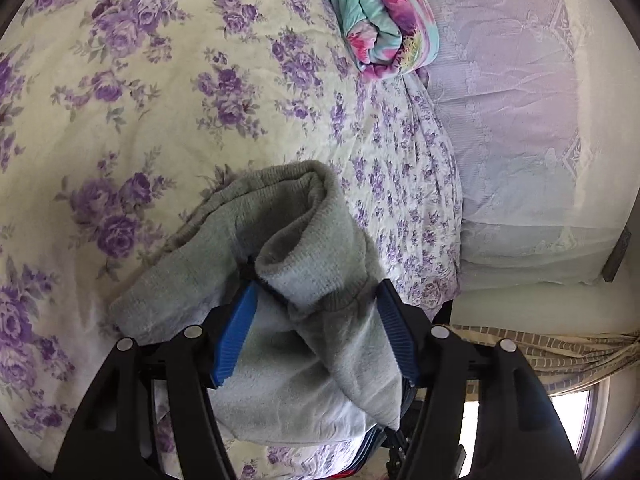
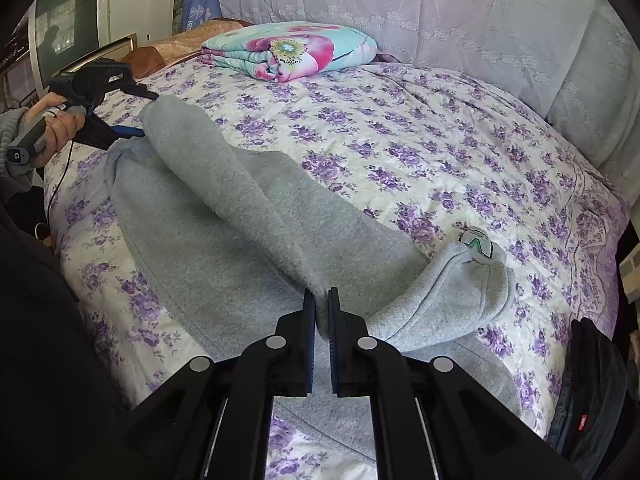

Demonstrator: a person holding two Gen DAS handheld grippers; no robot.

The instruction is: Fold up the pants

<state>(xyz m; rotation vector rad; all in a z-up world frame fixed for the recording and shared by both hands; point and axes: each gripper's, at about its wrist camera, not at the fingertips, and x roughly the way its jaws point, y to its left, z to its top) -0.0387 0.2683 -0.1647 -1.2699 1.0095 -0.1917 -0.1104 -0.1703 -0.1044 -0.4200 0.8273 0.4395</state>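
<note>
Covering the bed (image 2: 420, 152), floral purple quilt; grey pants (image 2: 224, 232) lie across it, one leg lifted. Folded teal-pink blanket (image 2: 292, 54) sits at the far end. Left hand-held gripper (image 1: 316, 296) grasps bunched pant fabric; right hand-held gripper (image 2: 320, 312) pinches a fold, jaws nearly closed.

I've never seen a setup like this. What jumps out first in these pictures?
Grey pants stretch across a purple-flowered bedspread, pinched at both ends. The right claw is closed on the fabric in the foreground, while the left claw holds a bunched end lifted off the bed. A bright folded floral blanket lies at the far side.
</note>
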